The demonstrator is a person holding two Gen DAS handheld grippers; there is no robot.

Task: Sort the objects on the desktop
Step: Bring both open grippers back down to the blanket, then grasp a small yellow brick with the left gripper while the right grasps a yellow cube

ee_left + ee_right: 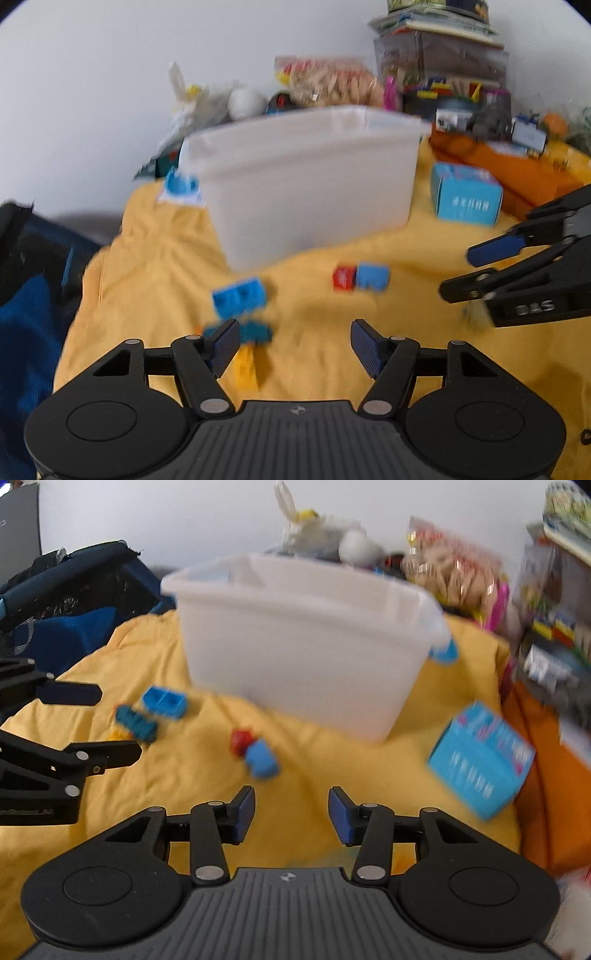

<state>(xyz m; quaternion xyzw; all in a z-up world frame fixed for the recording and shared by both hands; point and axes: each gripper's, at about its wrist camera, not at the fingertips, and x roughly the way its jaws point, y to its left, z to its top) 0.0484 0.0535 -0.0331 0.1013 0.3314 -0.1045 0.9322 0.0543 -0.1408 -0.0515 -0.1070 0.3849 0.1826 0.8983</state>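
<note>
1. Left gripper (293, 345): jaws spread wide, nothing between them; it hovers over the yellow cloth (155, 280) covering the desk
2. Right gripper (291, 814): jaws likewise parted and unloaded
3. White plastic bin (306, 184): stands upright on the cloth, beyond both grippers
4. Blue brick (239, 297): lies in front of the bin; a teal toy piece (255, 332) sits just beside the left gripper's left finger
5. Red block (343, 278) touches a second blue block (373, 276)
6. Light-blue carton (467, 197): right of the bin; both views are blurred
</note>
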